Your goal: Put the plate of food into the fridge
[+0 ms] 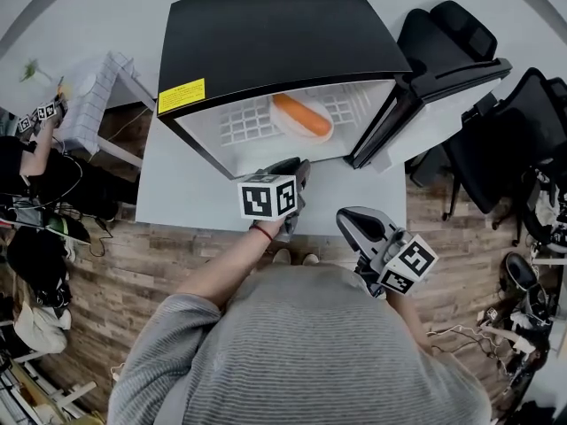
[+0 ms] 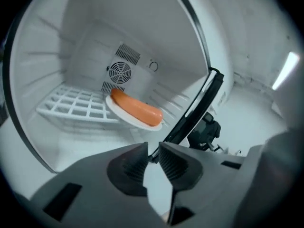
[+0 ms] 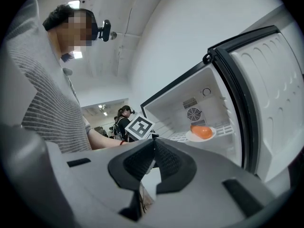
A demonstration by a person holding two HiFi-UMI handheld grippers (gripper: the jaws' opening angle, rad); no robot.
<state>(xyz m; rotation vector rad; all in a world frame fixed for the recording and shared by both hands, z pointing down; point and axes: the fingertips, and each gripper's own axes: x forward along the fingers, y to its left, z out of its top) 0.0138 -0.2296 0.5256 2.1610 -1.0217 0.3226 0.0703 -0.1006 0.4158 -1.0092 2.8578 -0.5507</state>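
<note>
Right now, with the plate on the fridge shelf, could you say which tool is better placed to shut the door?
Probably the right tool: it is nearer the open door, which hangs out on its side. The left tool points into the fridge, toward the sausage plate.

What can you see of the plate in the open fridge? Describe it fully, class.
The plate is small, round, white and shallow, seemingly ceramic or plastic. It lies flat on the white wire shelf inside the open fridge, toward the shelf's right side, in front of the round fan vent. One long orange sausage lies across it. Nothing else touches it.
</note>
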